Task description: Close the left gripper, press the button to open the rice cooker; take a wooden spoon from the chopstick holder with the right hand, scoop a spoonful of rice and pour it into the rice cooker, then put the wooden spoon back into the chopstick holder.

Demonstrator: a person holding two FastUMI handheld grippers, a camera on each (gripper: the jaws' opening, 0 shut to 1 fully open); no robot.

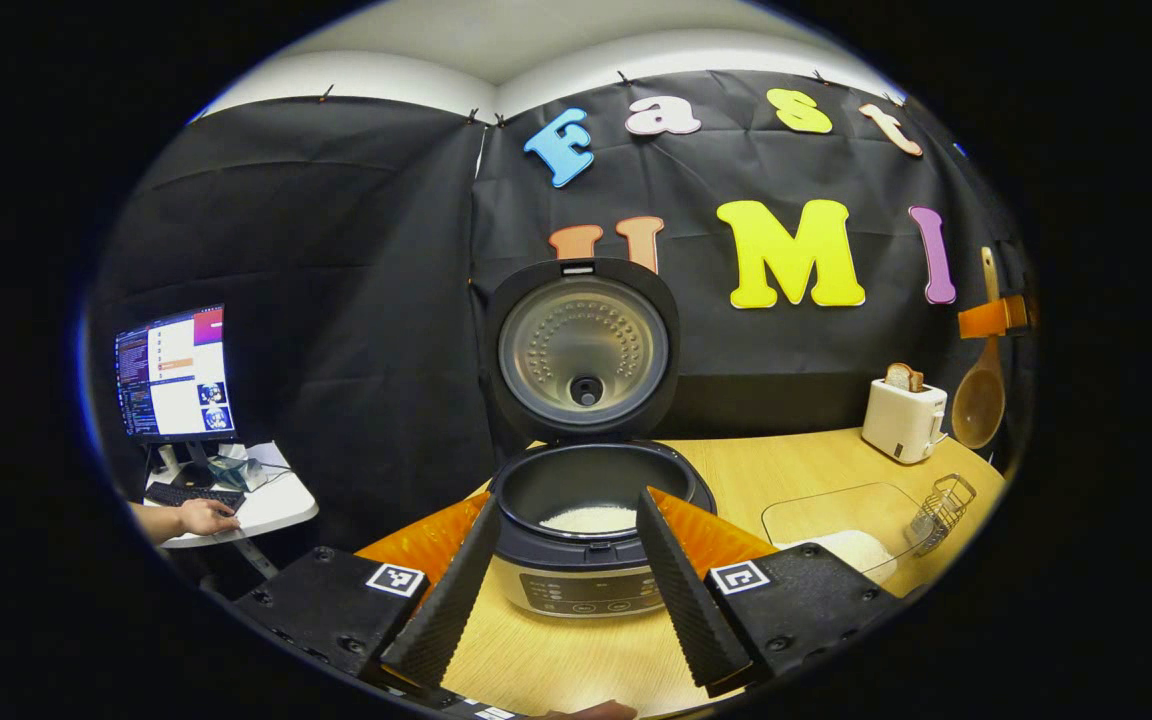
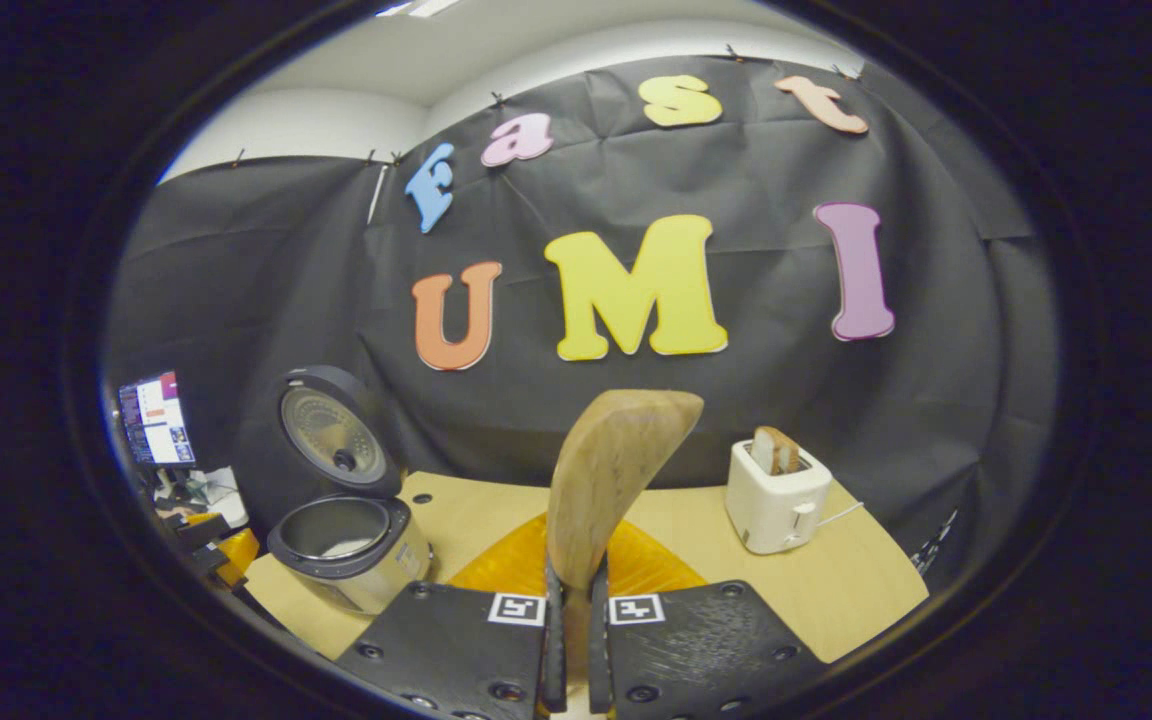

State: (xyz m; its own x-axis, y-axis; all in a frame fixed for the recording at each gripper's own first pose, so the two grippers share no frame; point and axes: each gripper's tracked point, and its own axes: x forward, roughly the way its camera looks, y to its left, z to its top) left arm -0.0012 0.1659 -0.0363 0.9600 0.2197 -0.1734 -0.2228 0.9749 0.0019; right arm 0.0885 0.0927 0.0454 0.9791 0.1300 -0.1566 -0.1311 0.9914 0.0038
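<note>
Right gripper (image 2: 576,640) clamps the light, stiff wooden spoon (image 2: 608,480) low on its handle; left gripper (image 1: 576,570) fingers wide, near open dark round rice cooker (image 1: 591,500).

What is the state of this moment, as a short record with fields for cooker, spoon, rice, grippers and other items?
cooker: black and silver rice cooker, round lid raised upright, white rice in its pot
spoon: wooden spoon held by its handle in the right gripper, bowl up, lifted above the table
rice supply: clear tray of white rice, right of the cooker
holder: wire chopstick holder beside the tray
left gripper: open, facing the cooker
other: white toaster with bread, on the wooden table
</note>
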